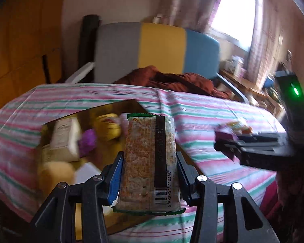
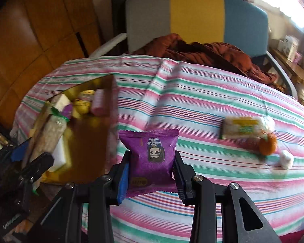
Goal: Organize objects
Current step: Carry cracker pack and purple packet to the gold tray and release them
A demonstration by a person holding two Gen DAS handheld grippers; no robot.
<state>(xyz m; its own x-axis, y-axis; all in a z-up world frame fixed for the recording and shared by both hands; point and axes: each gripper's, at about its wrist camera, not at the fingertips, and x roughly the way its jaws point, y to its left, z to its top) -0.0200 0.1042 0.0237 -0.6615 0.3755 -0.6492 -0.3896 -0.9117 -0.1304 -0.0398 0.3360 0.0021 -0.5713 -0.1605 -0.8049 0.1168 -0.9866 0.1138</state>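
My left gripper (image 1: 150, 168) is shut on a long cracker bar in a clear green-edged wrapper (image 1: 150, 162), held above a gold box (image 1: 129, 106) that lies on the striped tablecloth (image 1: 202, 111). The box holds several wrapped snacks (image 1: 64, 139). My right gripper (image 2: 152, 168) is shut on a purple snack packet (image 2: 152, 158) above the cloth, right of the gold box (image 2: 87, 141). In the left wrist view the right gripper (image 1: 227, 147) shows at the right with the purple packet (image 1: 223, 136). The left gripper (image 2: 28, 156) with the bar (image 2: 50, 135) shows at the right wrist view's left edge.
A green-and-yellow wrapped pack (image 2: 245, 129), an orange round snack (image 2: 267, 143) and a small white sweet (image 2: 286, 159) lie on the cloth at the right. Behind the table stands a grey, yellow and blue chair (image 2: 196, 16) with a rust-coloured garment (image 2: 212, 54) on it.
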